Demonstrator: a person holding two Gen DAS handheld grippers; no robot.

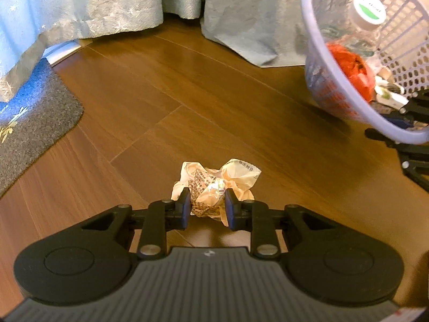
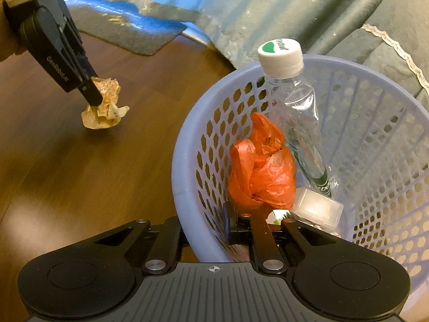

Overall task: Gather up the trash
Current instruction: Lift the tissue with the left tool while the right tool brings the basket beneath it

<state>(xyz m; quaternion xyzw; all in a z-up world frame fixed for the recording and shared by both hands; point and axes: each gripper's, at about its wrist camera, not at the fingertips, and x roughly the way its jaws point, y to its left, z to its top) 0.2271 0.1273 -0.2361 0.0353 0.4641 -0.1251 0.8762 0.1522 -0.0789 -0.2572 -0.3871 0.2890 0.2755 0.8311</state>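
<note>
A crumpled tan wrapper (image 1: 214,179) is pinched between the pads of my left gripper (image 1: 207,206), which is shut on it. In the right wrist view this left gripper (image 2: 93,94) holds the wrapper (image 2: 104,112) just above the wooden floor, left of the basket. The lilac plastic basket (image 2: 182,161) is held by my right gripper (image 2: 206,228), shut on its near rim with one finger inside and one outside. Inside it lie a clear bottle with a white cap (image 2: 297,112), an orange plastic bag (image 2: 262,166) and a small white box (image 2: 319,204). In the left wrist view the basket (image 1: 348,88) hangs tilted at the far right.
The floor is brown wood (image 1: 187,94). A grey mat (image 1: 32,126) lies at the left. Pale curtains (image 1: 107,2) hang to the floor along the back, and a dark cloth with a lace edge (image 2: 388,40) sits behind the basket.
</note>
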